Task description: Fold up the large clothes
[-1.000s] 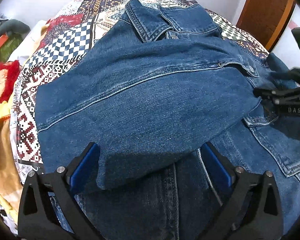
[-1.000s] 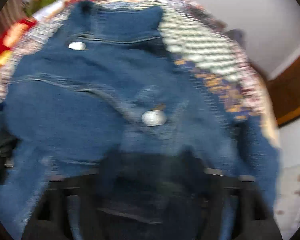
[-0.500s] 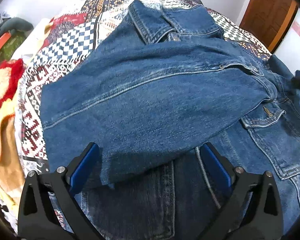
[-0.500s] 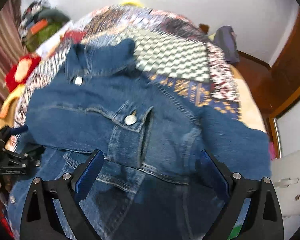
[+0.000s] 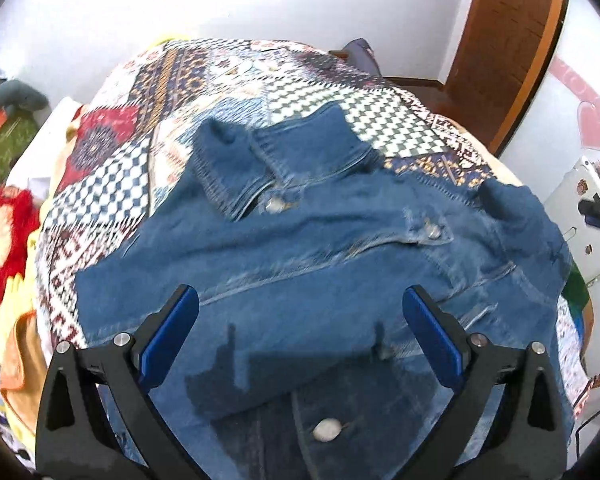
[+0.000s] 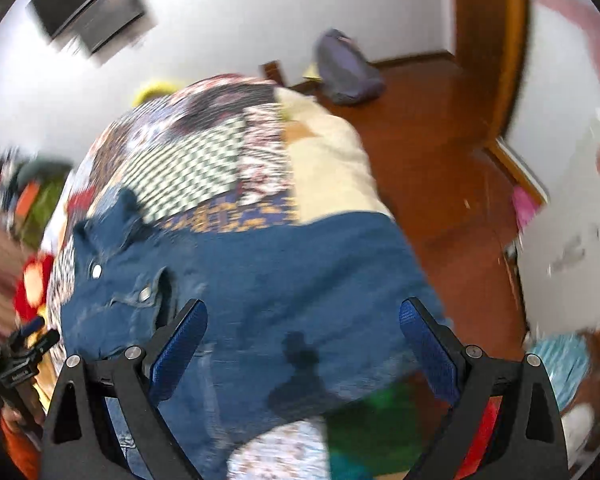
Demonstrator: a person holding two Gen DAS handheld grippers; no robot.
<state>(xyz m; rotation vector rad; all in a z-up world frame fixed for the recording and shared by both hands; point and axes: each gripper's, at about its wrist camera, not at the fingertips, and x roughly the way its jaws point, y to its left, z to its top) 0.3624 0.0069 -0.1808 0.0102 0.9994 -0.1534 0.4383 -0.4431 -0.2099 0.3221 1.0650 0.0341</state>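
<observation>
One denim jacket (image 5: 300,248) on patchwork bedspread (image 5: 172,80), collar far side, one sleeve folded across chest. Three metal buttons visible in left view. No readable writing on jacket; lettering on gripper body in right view too blurred. Left gripper (image 5: 300,336) above jacket's near part, jaws spread wide, gripping nothing. Right gripper (image 6: 302,344) likewise wide apart, empty, over jacket's right sleeve (image 6: 320,272) at bed edge.
</observation>
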